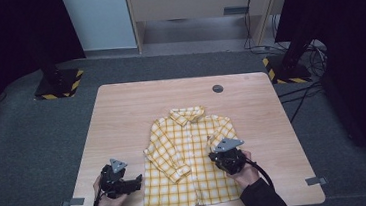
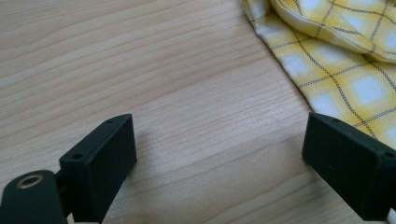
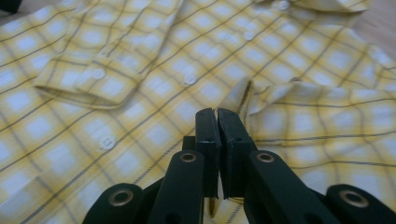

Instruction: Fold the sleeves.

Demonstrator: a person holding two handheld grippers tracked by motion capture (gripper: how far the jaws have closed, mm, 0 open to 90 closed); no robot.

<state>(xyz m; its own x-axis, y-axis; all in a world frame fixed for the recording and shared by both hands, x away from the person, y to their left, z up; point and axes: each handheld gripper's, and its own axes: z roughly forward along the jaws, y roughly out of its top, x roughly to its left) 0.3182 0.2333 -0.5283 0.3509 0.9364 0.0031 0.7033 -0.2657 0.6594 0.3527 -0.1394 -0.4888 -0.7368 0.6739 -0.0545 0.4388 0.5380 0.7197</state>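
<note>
High view: yellow checked shirt (image 1: 190,157) flat at the table's (image 1: 121,113) near edge, ready for folding.
Left gripper view: my left gripper (image 2: 219,158) spread, idle beside the hem.
Right gripper view: my right gripper (image 3: 217,122) pressed together, pinching the sleeve cuff (image 3: 243,95) to carry it inward.

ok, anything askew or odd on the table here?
Mostly tidy. The yellow plaid shirt lies flat, buttoned, its picture-left sleeve folded across the front. The other sleeve's cuff stands up in a crease at the shut right claw. The left claw is open over bare table.
</note>
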